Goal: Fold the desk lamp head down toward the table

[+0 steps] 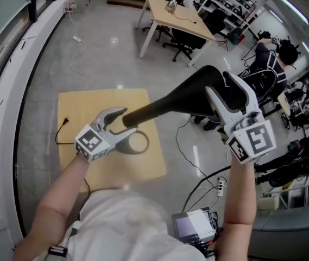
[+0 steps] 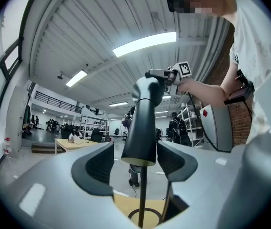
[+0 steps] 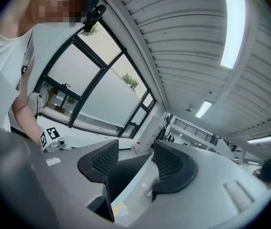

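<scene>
Straddling the lamp stem (image 1: 165, 105), left gripper (image 1: 125, 120) jaws gape, untouching. Right gripper (image 1: 230, 91) jaws, equally wide, flank the lamp head (image 3: 121, 175) atop it.

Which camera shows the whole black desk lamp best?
The head view: the desk lamp shows from ring base to head, above the small wooden table. The left gripper view shows mostly its stem between the pads of the open left claw; the right gripper view shows only a dark slice, likely its head.
</scene>
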